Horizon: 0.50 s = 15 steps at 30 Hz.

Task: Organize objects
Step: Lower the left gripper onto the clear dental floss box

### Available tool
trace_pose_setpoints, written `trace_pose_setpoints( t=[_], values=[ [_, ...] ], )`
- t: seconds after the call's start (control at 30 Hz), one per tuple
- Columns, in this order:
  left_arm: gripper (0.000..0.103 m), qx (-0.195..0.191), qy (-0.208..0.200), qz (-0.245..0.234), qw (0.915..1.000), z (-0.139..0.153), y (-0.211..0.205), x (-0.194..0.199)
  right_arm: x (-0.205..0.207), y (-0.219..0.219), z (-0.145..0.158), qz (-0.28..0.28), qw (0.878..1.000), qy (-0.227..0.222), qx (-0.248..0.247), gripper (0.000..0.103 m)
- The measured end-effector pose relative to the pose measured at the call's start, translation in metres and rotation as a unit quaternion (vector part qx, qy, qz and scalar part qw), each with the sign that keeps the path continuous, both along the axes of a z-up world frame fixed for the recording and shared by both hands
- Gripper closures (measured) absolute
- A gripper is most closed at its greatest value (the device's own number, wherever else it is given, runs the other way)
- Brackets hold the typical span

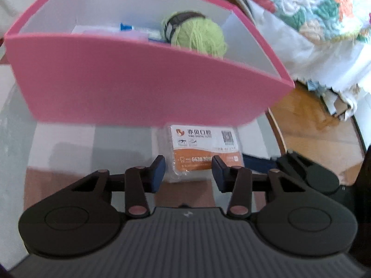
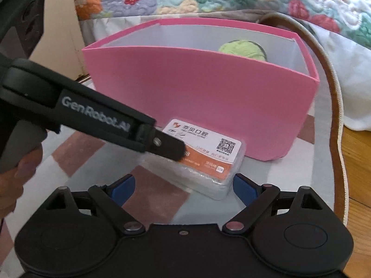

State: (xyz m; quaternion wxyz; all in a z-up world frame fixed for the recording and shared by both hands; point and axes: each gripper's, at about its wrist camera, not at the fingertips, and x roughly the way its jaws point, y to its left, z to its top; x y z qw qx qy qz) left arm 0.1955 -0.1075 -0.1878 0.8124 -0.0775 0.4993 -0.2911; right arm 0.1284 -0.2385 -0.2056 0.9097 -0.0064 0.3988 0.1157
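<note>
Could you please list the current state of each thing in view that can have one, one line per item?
Pink open-topped storage box: upright on the table, holding items.
Green ball of yarn: inside the box, at its right end.
Clear plastic case with orange-and-white card label: lying flat in front of the box, not lifted.
Left gripper: jaws either side of the case; contact unclear.
Right gripper: open, case's near corner between its fingers.

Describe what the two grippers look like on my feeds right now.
Both are matte black. The left gripper has dark blue pads, round side housings, copper-coloured pivot pins and a ribbed grey body. The right gripper has brighter blue pads and silver pins. White "GenRobot.AI" lettering runs along the left one's side. No cables or sleeves show.
</note>
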Motion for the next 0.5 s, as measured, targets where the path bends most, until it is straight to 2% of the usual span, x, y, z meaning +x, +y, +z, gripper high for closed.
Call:
trace_pose_setpoints(
  t=[0.1,0.2,0.27,0.4,0.5],
  values=[
    [0.061,-0.005,0.044,-0.009,0.999,0.002,0.014,-0.012,-0.007,0.006,0.003,-0.004,1.0,0.016,0.0,0.008],
    [0.061,-0.024,0.09,-0.001,0.9956,0.0,0.027,-0.02,-0.022,0.008,0.004,-0.009,0.999,0.027,0.03,0.008],
    [0.06,-0.011,0.086,0.01,0.9962,0.0,0.028,-0.022,-0.034,0.009,0.003,-0.012,0.999,0.024,0.04,0.008],
    [0.048,0.011,0.045,0.01,0.9989,0.003,0.023,-0.02,-0.044,0.012,-0.003,-0.025,0.999,0.025,0.038,0.009],
    [0.05,-0.001,0.042,0.013,0.999,0.002,0.027,-0.019,-0.042,0.011,-0.005,-0.034,0.999,0.03,0.029,0.009]
  ],
)
